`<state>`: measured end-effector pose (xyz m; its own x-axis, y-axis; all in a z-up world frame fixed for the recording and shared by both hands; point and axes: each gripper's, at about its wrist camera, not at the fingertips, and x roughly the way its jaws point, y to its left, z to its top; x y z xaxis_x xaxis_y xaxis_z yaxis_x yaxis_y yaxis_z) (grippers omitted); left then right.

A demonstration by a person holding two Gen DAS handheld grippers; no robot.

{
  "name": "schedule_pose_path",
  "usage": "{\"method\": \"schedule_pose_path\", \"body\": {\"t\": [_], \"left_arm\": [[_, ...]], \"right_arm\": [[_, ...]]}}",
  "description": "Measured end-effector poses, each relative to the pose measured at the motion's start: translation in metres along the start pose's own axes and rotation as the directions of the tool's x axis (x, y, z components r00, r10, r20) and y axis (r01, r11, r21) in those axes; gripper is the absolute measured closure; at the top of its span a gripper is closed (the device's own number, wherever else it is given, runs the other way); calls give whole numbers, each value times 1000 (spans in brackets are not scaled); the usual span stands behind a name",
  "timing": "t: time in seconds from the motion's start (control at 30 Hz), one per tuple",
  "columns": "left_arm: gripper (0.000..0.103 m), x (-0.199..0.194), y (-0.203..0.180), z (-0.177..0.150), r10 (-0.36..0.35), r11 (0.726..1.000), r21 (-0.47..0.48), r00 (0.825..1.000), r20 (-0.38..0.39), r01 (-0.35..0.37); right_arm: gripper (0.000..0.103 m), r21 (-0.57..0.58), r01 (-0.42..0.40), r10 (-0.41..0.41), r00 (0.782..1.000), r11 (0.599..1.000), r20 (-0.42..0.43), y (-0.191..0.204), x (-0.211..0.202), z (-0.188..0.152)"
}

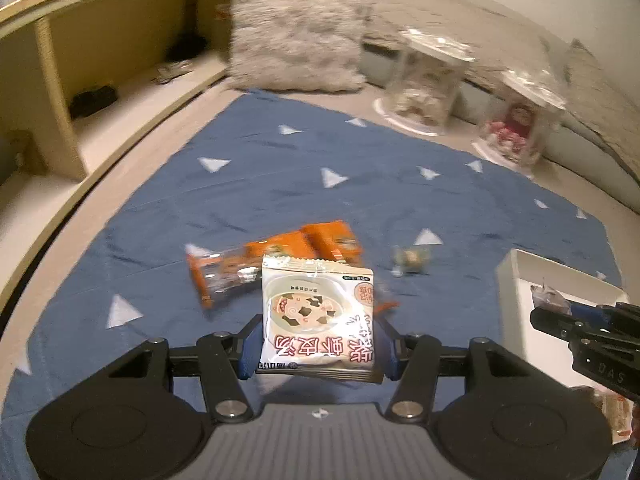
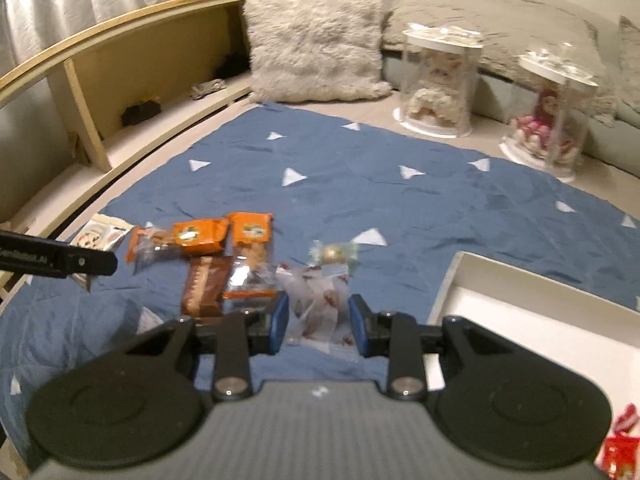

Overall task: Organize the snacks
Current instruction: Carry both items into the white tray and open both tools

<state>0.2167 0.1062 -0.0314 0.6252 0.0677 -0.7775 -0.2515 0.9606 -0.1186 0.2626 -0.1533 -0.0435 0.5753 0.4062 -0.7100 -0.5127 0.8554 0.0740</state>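
My left gripper (image 1: 318, 348) is shut on a white soup packet (image 1: 316, 304) with a bowl picture, held above the blue cloth (image 1: 260, 168). Beyond it lie orange snack packs (image 1: 280, 256) and a small wrapped candy (image 1: 412, 262). My right gripper (image 2: 319, 320) is shut on a clear packet with reddish print (image 2: 316, 304), raised off the cloth. In the right wrist view, two orange packs (image 2: 200, 234), a brown bar (image 2: 204, 284) and the green-gold candy (image 2: 334, 254) lie on the cloth. A white box (image 2: 452, 280) stands to the right. The left gripper's finger (image 2: 80, 260) shows at the left edge.
A fluffy cushion (image 2: 316, 40) and two clear domes with dolls (image 2: 438, 80) (image 2: 548, 112) stand at the cloth's far edge. A wooden shelf (image 2: 100, 92) runs along the left. A red packet (image 2: 620, 452) lies at the lower right. The white box (image 1: 516, 280) also shows in the left wrist view.
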Motion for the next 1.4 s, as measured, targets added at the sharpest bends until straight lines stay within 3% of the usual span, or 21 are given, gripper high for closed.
{"method": "schedule_pose_path", "body": {"t": [0.57,1.17,1.4], "left_arm": [[46,25,-119,-8,-185,975,120,982,-47,190],[46,69,-219,-25,-342,925,119,927,-156,361],[46,100,-254,-32,-370,910,114,904,-213,399]], "right_arm": [[64,154,173,-175,985,973,-1,-101,-55,-40],[64,332,291,-283,956,897,-73,-188,-66,-73],[64,350,325,-285,945,879,-163,-215,-56,-92]]}}
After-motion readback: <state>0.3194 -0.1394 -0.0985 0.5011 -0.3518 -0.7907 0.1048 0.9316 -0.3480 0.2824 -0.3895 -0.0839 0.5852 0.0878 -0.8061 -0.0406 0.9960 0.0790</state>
